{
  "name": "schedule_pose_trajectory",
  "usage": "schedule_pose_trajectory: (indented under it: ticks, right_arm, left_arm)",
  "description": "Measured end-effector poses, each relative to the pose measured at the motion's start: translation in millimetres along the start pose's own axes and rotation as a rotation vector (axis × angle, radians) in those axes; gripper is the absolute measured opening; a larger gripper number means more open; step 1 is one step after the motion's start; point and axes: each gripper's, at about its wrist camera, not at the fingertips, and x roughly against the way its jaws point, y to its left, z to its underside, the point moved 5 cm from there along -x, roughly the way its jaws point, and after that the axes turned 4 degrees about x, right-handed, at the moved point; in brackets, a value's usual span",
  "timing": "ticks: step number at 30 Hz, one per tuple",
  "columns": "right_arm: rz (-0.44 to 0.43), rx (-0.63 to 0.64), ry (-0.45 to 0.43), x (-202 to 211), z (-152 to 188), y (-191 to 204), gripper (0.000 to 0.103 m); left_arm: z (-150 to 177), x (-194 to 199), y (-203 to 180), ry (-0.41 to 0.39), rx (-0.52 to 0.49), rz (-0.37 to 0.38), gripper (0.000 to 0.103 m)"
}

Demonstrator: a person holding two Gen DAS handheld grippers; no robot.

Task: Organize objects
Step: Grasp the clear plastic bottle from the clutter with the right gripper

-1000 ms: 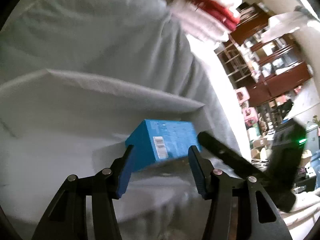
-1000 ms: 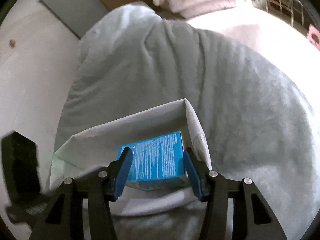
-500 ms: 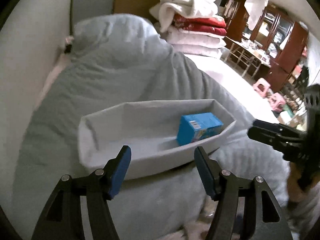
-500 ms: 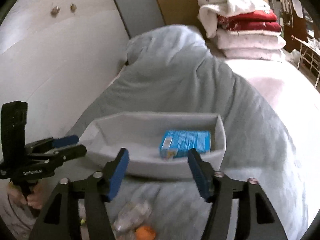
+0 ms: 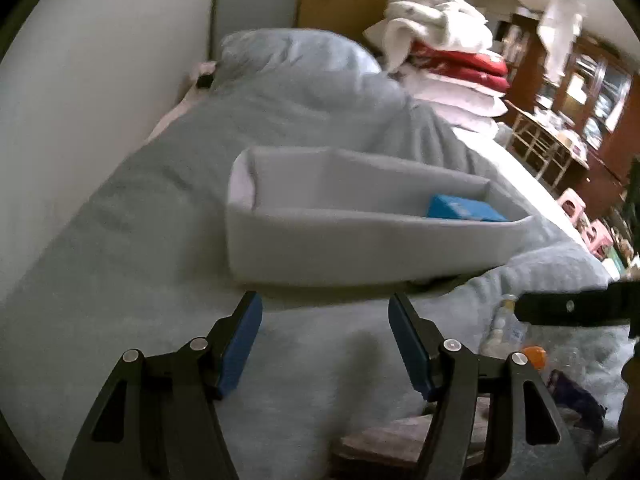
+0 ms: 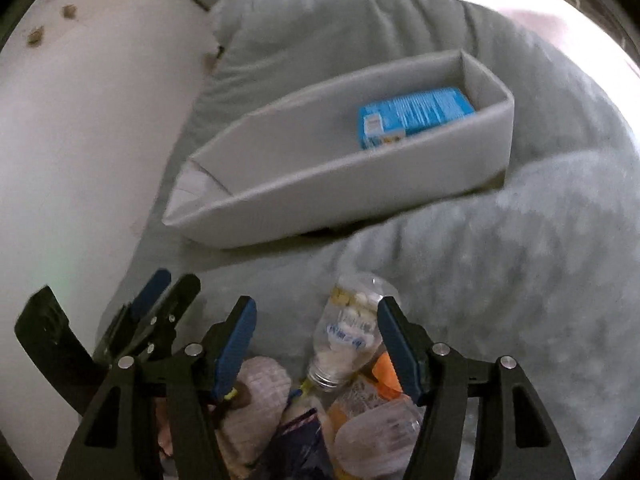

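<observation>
This is a lived-in home, a bedroom that opens onto a cluttered living area. A bed (image 5: 120, 280) fills most of the frame, spread with a pale blue-grey fleece blanket (image 5: 304, 92) bunched into a mound toward the upper centre. Behind it, at the upper right of the left wrist view, folded white and red quilts (image 5: 452, 68) are stacked high. Further right stands a dark wooden glass-fronted cabinet (image 5: 592, 96) with crockery inside, a slatted wooden rack (image 5: 540, 144) in front of it, and small pink plastic stools (image 5: 576, 208) on the floor. A plain white wall (image 5: 80, 80) runs along the left side.
</observation>
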Motion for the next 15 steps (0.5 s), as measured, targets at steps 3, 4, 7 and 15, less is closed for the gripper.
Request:
schedule_pose_trajectory:
  ticks: [3, 4, 7, 15]
  right_arm:
    - [0.065, 0.011, 0.031, -15.3, 10.1, -6.1, 0.06]
    - [0.08, 0.014, 0.042, -21.6, 13.1, -8.2, 0.057]
    - [0.097, 0.011, 0.033, -29.7, 18.2, -15.6, 0.05]
    - [-0.036, -0.036, 0.004, -22.4, 19.7, -27.7, 0.046]
  left_arm:
    - [-6.9, 3.2, 7.9, -0.031, 0.062, 0.05, 0.065]
    - [-5.7, 1.8, 9.7, -0.032, 0.072, 0.055, 0.065]
    - [-0.2, -7.9, 12.0, -0.002, 0.079, 0.046, 0.065]
    - [2.2, -12.6, 1.0, 0.016, 0.022, 0.027, 0.065]
